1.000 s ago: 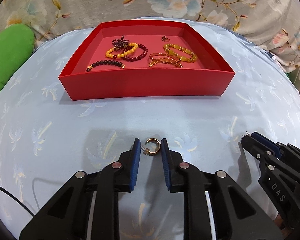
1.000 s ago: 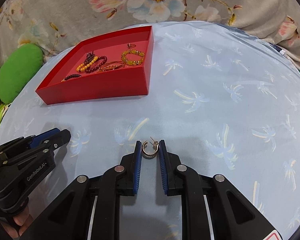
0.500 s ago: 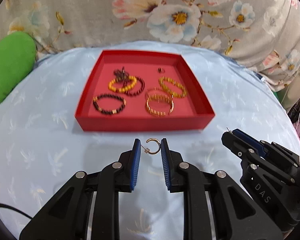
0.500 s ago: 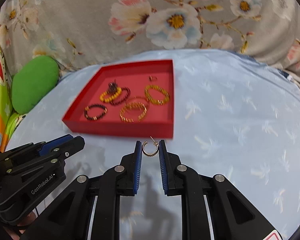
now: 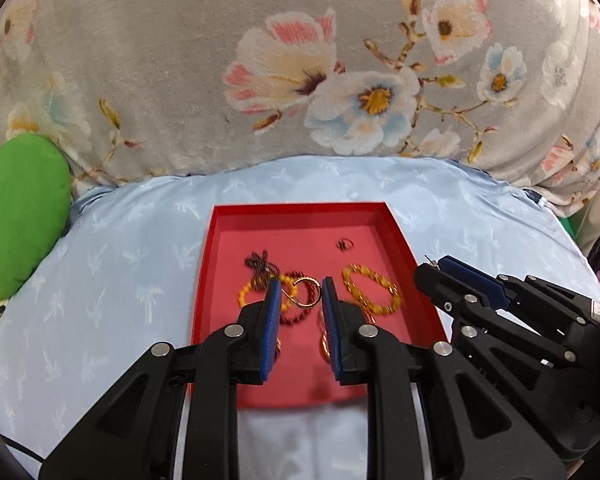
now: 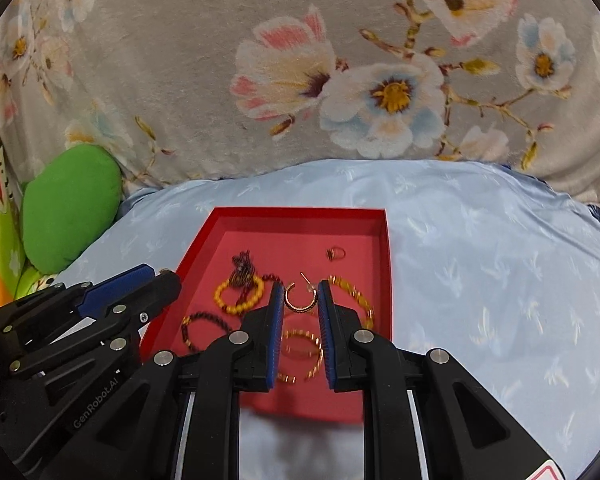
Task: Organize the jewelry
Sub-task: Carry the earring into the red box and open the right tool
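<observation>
I hold both grippers over the red tray [image 5: 398,236]: left gripper [image 5: 299,295] and right gripper [image 6: 299,295] each grasping a gold hoop earring [image 5: 305,293], beaded bracelets [image 6: 239,297] directly below.

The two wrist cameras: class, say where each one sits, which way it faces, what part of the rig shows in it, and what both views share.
Left wrist: sits on the left gripper, looks forward and down into the red tray; its own fingers pinch a gold hoop earring; the right gripper shows at right.
Right wrist: sits on the right gripper, faces the same tray; it pinches another hoop earring; the left gripper shows at left.
Shared: tray, yellow bead bracelet, floral fabric.
</observation>
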`<control>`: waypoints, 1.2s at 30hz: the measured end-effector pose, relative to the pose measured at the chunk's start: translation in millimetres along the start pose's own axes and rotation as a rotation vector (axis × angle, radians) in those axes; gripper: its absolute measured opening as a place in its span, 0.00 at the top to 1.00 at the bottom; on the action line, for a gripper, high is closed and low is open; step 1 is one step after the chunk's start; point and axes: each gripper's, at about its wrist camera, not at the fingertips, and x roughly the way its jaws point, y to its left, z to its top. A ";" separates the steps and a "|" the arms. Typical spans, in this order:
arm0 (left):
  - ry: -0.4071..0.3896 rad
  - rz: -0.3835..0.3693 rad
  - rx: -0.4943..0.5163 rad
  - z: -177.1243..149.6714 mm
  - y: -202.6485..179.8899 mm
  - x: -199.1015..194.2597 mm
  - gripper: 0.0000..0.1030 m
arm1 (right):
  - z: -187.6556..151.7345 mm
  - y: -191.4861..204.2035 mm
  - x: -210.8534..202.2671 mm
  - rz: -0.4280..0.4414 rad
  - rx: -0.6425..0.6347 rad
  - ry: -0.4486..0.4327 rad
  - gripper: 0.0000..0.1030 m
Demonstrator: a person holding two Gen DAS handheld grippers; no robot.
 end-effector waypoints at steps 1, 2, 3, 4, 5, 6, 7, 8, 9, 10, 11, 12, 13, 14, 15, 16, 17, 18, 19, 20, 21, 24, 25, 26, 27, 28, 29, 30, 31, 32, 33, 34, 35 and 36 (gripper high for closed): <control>0.002 0.004 -0.001 5.0 1.8 6.8 0.80 | 5.6 0.3 8.8 -0.002 -0.005 0.004 0.84; 0.004 0.010 -0.001 9.5 3.5 14.4 0.80 | 10.3 -0.3 16.3 -0.005 -0.007 0.007 0.84; 0.007 0.014 -0.001 12.7 5.5 19.8 0.80 | 13.5 -1.1 22.2 -0.011 -0.007 0.009 0.84; 0.013 0.016 -0.001 16.3 7.4 27.9 0.80 | 18.0 -2.7 29.9 -0.017 -0.006 0.012 0.84; 0.020 0.017 -0.002 18.4 9.3 33.9 0.80 | 21.6 -4.7 37.0 -0.020 -0.003 0.017 0.84; 0.027 0.020 -0.002 21.2 11.0 41.5 0.80 | 25.0 -6.5 43.7 -0.019 0.005 0.023 0.84; 0.032 0.022 -0.003 23.7 12.2 48.8 0.80 | 28.0 -8.7 52.1 -0.014 0.015 0.033 0.84; 0.037 0.022 -0.003 25.5 13.3 55.3 0.80 | 30.5 -10.5 60.1 -0.013 0.022 0.041 0.84; 0.044 0.024 -0.004 26.9 13.9 62.2 0.80 | 31.6 -11.5 66.0 -0.013 0.026 0.047 0.84; 0.050 0.027 -0.006 28.0 14.8 68.1 0.80 | 33.0 -12.5 73.8 -0.013 0.029 0.054 0.84; 0.058 0.030 -0.008 29.0 15.8 75.6 0.80 | 33.5 -12.6 79.9 -0.012 0.031 0.061 0.84; 0.064 0.034 -0.010 28.9 17.1 81.4 0.80 | 34.2 -14.0 88.1 -0.012 0.033 0.072 0.84; 0.071 0.034 -0.013 28.9 18.8 87.3 0.80 | 34.3 -14.5 93.2 -0.014 0.034 0.078 0.84; 0.077 0.036 -0.016 28.4 19.8 91.9 0.80 | 34.4 -15.1 98.9 -0.016 0.033 0.086 0.84; 0.082 0.036 -0.019 27.8 20.5 96.2 0.80 | 34.3 -15.6 103.7 -0.020 0.030 0.092 0.84; 0.087 0.034 -0.020 27.1 21.1 99.7 0.80 | 34.1 -15.5 107.0 -0.023 0.027 0.095 0.84; 0.091 0.034 -0.021 26.4 21.6 103.0 0.80 | 33.9 -15.7 110.4 -0.027 0.024 0.098 0.84; 0.095 0.034 -0.020 25.7 21.6 106.6 0.80 | 33.4 -15.8 113.7 -0.029 0.022 0.102 0.84; 0.099 0.034 -0.019 25.2 21.4 109.7 0.80 | 33.3 -16.2 116.1 -0.031 0.020 0.105 0.84; 0.094 0.032 -0.019 25.1 21.5 112.2 0.80 | 32.8 -16.3 119.1 -0.033 0.018 0.109 0.84; 0.096 0.034 -0.018 24.6 21.6 114.6 0.80 | 32.3 -16.7 120.9 -0.035 0.017 0.112 0.84; 0.102 0.038 -0.022 23.4 21.9 120.0 0.80 | 30.8 -17.3 126.8 -0.039 0.014 0.118 0.84; 0.105 0.039 -0.024 23.1 22.2 121.7 0.80 | 30.3 -17.5 128.6 -0.040 0.014 0.119 0.84; 0.107 0.040 -0.026 22.9 22.3 123.2 0.80 | 29.7 -17.9 130.5 -0.040 0.017 0.122 0.84; 0.109 0.038 -0.029 22.6 22.8 124.8 0.80 | 29.4 -18.5 132.1 -0.039 0.019 0.124 0.84; 0.111 0.039 -0.031 22.5 23.0 126.0 0.80 | 28.6 -18.9 134.2 -0.037 0.022 0.127 0.84; 0.112 0.040 -0.034 22.0 23.3 127.5 0.80 | 28.0 -19.1 136.0 -0.036 0.023 0.129 0.84; 0.113 0.040 -0.036 21.6 23.9 128.5 0.80 | 27.5 -19.3 137.3 -0.037 0.023 0.130 0.84; 0.116 0.041 -0.039 21.2 24.3 129.8 0.80 | 27.3 -19.1 138.2 -0.039 0.023 0.130 0.84; 0.118 0.040 -0.041 20.8 24.5 131.1 0.80 | 27.3 -18.9 139.0 -0.042 0.020 0.131 0.84; 0.121 0.039 -0.045 20.2 25.0 132.5 0.80 | 27.4 -18.8 139.5 -0.047 0.017 0.130 0.84; 0.124 0.039 -0.048 19.8 25.7 133.8 0.80 | 27.4 -18.9 140.0 -0.052 0.015 0.130 0.84; 0.125 0.040 -0.049 19.3 25.8 134.2 0.80 | 27.6 -18.7 140.7 -0.056 0.013 0.131 0.84; 0.128 0.043 -0.052 18.9 26.2 135.0 0.80 | 27.7 -18.9 141.0 -0.059 0.012 0.131 0.84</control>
